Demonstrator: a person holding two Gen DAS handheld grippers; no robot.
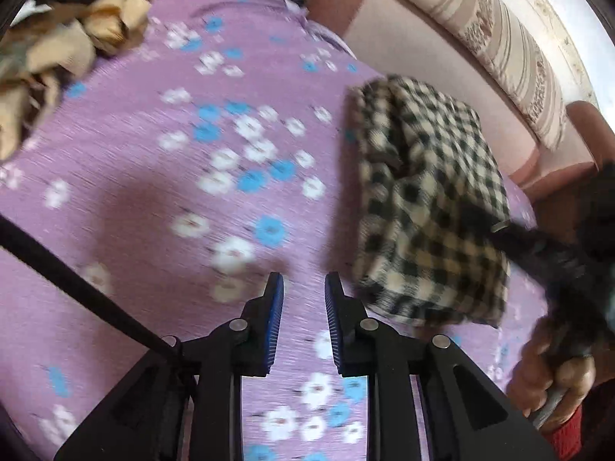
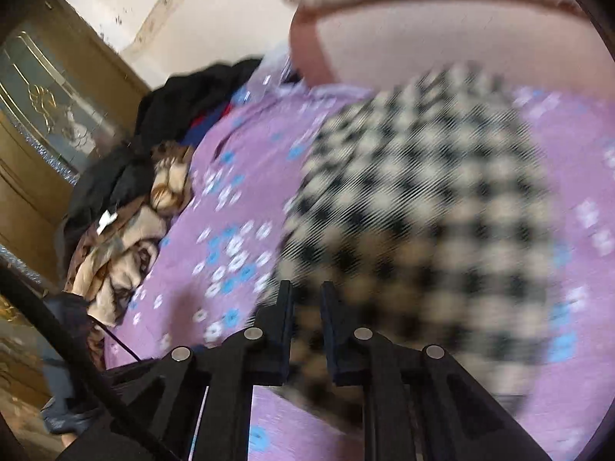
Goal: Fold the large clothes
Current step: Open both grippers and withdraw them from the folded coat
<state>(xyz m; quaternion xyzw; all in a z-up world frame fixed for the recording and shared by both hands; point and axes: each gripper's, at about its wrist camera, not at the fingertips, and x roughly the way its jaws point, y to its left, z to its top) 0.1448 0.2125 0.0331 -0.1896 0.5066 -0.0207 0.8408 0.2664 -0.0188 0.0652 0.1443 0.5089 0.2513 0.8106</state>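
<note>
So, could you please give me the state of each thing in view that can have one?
Checked garment: folded into a block, lying on the bedsheet.
Left gripper: open, nothing between its jaws.
Right gripper: open, empty.
Brown clothes pile: crumpled, unfolded.

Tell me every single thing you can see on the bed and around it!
bedsheet: one, purple with white and blue flowers, covering the bed
checked garment: one, black and cream, folded, on the sheet's right side
crumpled clothes: a pile, tan and brown, at the bed's left edge
dark clothes: a heap, black with red and blue, at the far edge
headboard: one, pink, behind the bed
cabinet: one, gold-brown, far left
left gripper: one, black, blue pads, jaws slightly apart, empty
right gripper: one, black, over the garment
hand: one, holding the right gripper's handle
</note>
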